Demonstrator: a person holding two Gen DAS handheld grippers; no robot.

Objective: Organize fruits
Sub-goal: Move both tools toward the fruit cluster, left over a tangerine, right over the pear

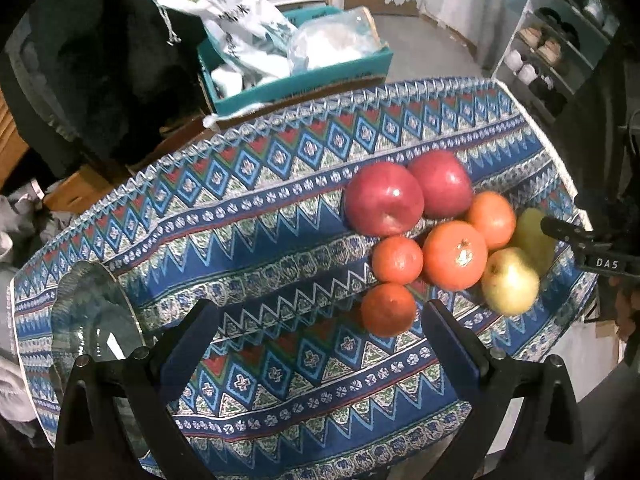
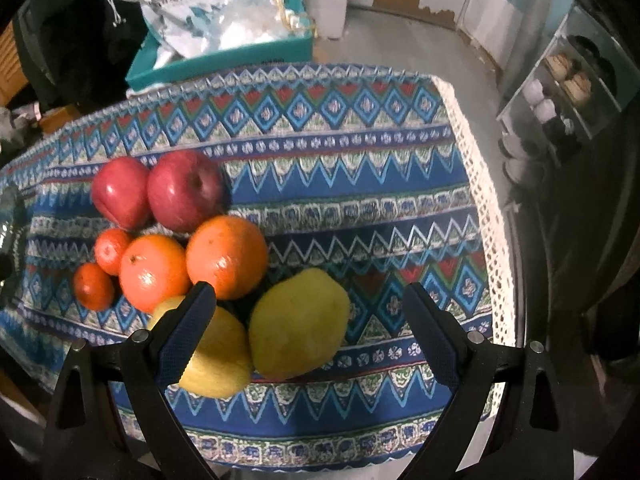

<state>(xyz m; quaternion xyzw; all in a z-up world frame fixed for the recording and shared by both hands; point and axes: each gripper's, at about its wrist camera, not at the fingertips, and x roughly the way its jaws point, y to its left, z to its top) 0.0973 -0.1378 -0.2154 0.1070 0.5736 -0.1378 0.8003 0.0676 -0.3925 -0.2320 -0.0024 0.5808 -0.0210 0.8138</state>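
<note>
A pile of fruit lies on the patterned tablecloth. Two red apples lie at the back. Two big oranges and two small tangerines lie in front of them. Two yellow pears lie nearest the right gripper. My left gripper is open and empty, with a tangerine just ahead of its right finger. My right gripper is open, with one pear between its fingers and the other under its left finger. The right gripper shows at the right edge of the left wrist view.
A clear glass plate lies at the cloth's left end, next to my left gripper. Behind the table stand a teal box full of plastic bags, a dark bundle and a shoe shelf at the right. The cloth's lace edge marks the table's right side.
</note>
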